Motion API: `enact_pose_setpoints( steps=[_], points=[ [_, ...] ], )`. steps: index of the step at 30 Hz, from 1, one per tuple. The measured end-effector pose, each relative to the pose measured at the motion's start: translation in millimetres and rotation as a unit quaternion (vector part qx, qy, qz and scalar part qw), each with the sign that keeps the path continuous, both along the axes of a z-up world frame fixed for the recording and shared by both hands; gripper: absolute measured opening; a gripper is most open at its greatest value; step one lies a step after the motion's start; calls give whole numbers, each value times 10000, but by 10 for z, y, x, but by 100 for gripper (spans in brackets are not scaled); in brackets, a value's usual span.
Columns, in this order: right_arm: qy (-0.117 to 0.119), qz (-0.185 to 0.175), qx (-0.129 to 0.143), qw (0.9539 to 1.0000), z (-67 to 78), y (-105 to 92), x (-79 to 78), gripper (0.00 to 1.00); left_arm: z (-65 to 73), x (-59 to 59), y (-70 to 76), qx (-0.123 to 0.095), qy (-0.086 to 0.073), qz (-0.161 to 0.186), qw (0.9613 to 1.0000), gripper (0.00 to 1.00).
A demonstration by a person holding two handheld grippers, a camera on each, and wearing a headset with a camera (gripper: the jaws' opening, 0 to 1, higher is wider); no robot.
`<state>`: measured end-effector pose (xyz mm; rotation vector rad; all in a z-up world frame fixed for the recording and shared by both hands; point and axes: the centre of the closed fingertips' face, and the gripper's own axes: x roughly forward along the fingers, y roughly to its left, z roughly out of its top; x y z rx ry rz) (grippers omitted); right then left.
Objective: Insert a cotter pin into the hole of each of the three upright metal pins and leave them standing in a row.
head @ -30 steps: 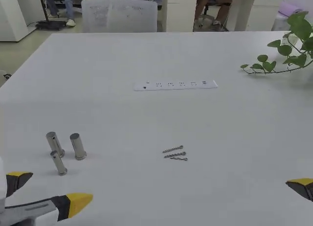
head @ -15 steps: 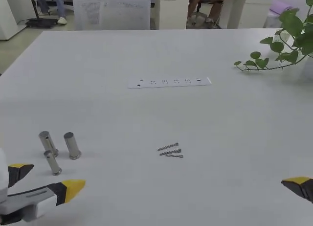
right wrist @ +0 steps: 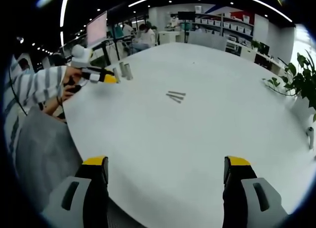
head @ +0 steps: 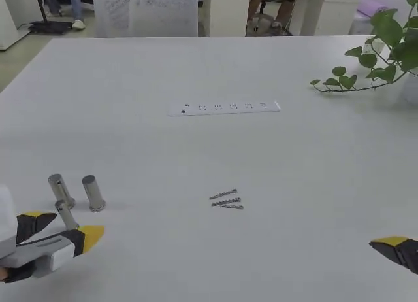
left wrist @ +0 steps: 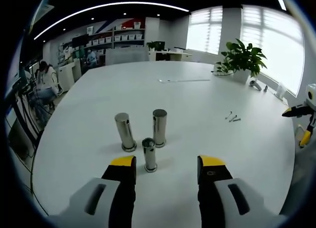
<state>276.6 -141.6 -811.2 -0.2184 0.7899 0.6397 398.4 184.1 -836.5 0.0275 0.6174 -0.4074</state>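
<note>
Three upright metal pins (head: 93,193) stand in a tight cluster at the table's near left, and the nearest pin (left wrist: 149,154) is the shortest. My left gripper (head: 62,229) is open just in front of them, its yellow fingertips (left wrist: 123,161) flanking the nearest pin without touching it. Three cotter pins (head: 226,199) lie side by side at mid-table, small in the left gripper view (left wrist: 231,117) and ahead in the right gripper view (right wrist: 175,95). My right gripper (right wrist: 165,169) is open and empty at the near right (head: 395,248), far from the cotter pins.
A white power strip (head: 223,107) lies across the table's middle. A trailing green plant (head: 382,47) sits at the far right. A chair (head: 145,14) and seated people are beyond the far edge. A striped sleeve (right wrist: 37,87) holds the left gripper.
My left gripper has moved forward, and its tips now reach the nearest pin. The right gripper has barely moved. The head camera has tilted slightly.
</note>
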Motion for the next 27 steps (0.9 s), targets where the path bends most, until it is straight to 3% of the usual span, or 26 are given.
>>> enact_pose_setpoints(
  steps=[13,16,22,27],
  points=[
    [82,30,-13,10000,-41,19,-35,98,-117,63,92,-183,263,491,9983,34],
    [88,29,-12,10000,-47,25,-39,98,-137,75,120,-91,264,578,9979,29],
    [96,49,-30,9999,-42,27,-41,97,-168,85,149,-110,342,734,9967,27],
    [87,57,-34,9999,-33,33,-35,97,-194,80,140,-257,475,823,9951,21]
  ],
)
